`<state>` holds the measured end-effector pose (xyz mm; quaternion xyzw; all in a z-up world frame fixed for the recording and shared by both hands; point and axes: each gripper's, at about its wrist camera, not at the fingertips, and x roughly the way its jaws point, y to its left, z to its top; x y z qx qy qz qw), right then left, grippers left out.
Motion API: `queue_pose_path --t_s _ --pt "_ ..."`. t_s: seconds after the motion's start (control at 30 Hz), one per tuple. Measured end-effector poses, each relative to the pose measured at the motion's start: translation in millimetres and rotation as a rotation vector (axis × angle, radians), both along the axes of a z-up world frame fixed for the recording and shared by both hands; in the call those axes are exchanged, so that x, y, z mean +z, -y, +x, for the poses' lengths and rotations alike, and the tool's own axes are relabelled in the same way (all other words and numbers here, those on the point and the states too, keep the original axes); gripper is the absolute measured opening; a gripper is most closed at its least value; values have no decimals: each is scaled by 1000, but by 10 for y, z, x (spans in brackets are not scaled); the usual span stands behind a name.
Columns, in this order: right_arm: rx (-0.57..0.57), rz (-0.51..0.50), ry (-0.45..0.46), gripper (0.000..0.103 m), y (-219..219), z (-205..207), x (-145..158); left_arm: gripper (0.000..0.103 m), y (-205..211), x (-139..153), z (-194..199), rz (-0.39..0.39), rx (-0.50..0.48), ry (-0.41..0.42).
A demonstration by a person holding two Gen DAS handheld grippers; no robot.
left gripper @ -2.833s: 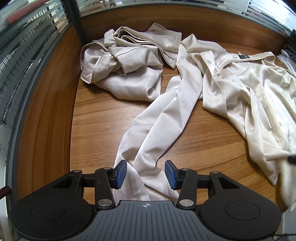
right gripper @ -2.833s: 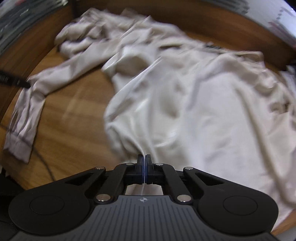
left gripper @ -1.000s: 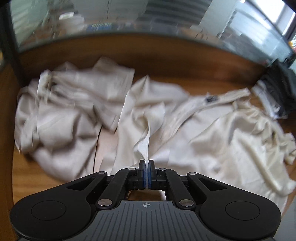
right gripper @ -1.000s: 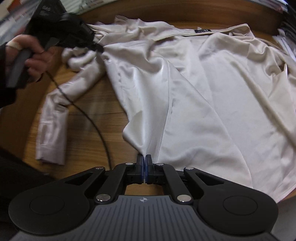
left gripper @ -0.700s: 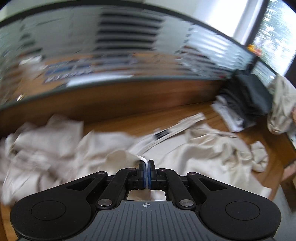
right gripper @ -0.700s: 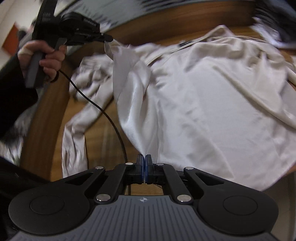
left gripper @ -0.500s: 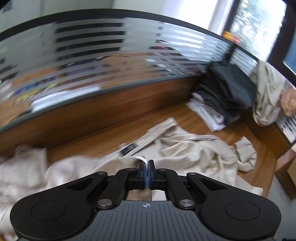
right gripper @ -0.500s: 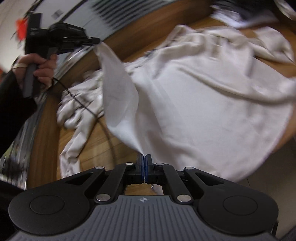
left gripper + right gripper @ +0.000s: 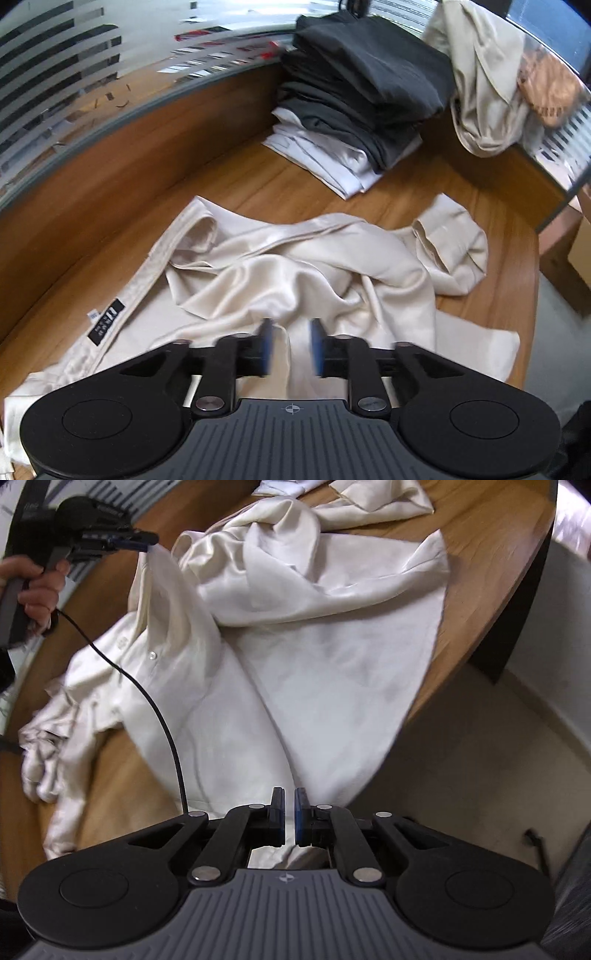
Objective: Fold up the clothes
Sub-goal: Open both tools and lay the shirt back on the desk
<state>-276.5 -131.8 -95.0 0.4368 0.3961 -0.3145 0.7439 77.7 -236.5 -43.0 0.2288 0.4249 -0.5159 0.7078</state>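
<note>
A cream, satin-like long-sleeved shirt (image 9: 314, 273) lies crumpled across the brown wood-grain worktop (image 9: 229, 177), filling the middle of the left wrist view, its collar band with a small black label (image 9: 107, 321) running off toward 9 o'clock and a folded cuff (image 9: 450, 251) lying toward 3 o'clock. The left hand-held gripper (image 9: 291, 347) sits at 6 o'clock in that view with its blue-padded jaws opening; a fold of the shirt stands in the gap between them, and the pads are clear of the cloth, so it is released. At 12 o'clock a stack of folded dark grey and white garments (image 9: 354, 96) rests against the worktop's raised wooden back edge, and at 2 o'clock a beige cloth (image 9: 480, 88) hangs over a partition. In the right wrist view the same shirt (image 9: 295, 657) spreads from the centre toward 1 o'clock, its hem draped over the worktop's curved front edge (image 9: 476, 613). The right hand-held gripper (image 9: 290, 823) at 6 o'clock has its jaws opening by a narrow slit, the shirt's lower edge lies just behind them, and nothing is pinched between the pads. At 10 o'clock in this view a person's hand (image 9: 35, 587) grips the handle of the other gripper, whose tip is at a raised edge of the shirt, and a black cable (image 9: 155, 701) trails from it down toward 6 o'clock.
</note>
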Motion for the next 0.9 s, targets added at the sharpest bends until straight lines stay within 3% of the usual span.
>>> queue_pose_path --t_s 0.13,0.23,0.3,0.73,0.9 --pt "45 -44 -24 8 -7 84 51 44 -143 -9 20 19 -21 13" --pt "104 -73 -23 18 -14 226 122 46 -346 -13 124 43 -15 10" --pt "154 -98 -27 19 -22 362 170 49 -540 -33 217 64 -2 8" --pt "450 -181 -33 22 -193 1437 234 60 -2046 -251 704 164 189 25" --pt "546 -226 -30 32 -266 1931 175 60 -2447 -444 720 209 231 27"
